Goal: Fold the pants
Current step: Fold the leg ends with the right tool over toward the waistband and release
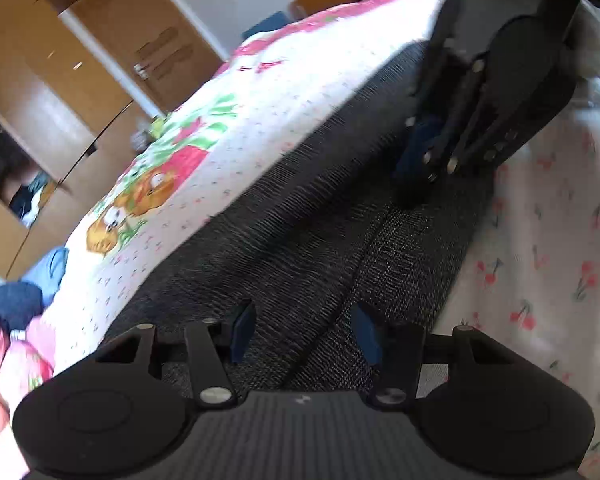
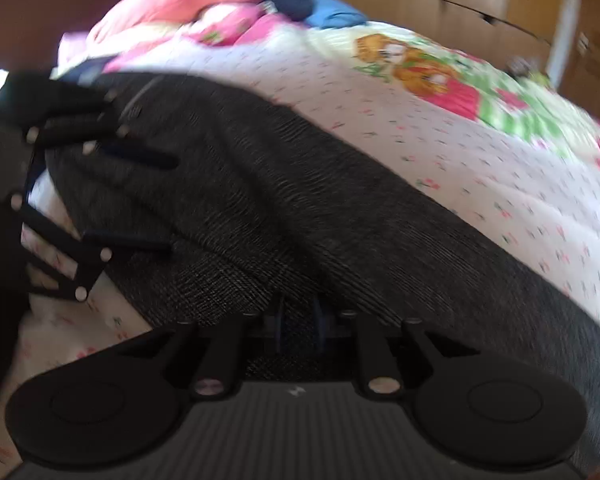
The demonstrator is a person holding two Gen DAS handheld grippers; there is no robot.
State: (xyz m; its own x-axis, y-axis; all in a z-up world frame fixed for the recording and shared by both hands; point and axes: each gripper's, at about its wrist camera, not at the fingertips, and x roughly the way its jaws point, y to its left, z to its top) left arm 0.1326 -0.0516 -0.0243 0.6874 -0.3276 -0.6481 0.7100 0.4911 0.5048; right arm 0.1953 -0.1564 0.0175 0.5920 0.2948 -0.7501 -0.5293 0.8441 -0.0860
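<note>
pants: dark grey woven pants lay flat along the bed, on a white bedspread with a small cherry print and a cartoon patch.
left gripper: left gripper was released, jaws well apart, nothing pinched; it hung just above the pants, and a seam or fold line of the fabric ran up between the blue fingertips.
right gripper: right gripper was low over the pants' near edge, jaws narrow and opening; blurred, so I could not tell whether fabric was between the pads.
cross-view: in the left wrist view the right gripper sat at the far end of the pants, at their edge.
background: wooden wardrobe, pile of pink and blue clothes by the bed's edge.
writing: none readable, both views motion-blurred.
</note>
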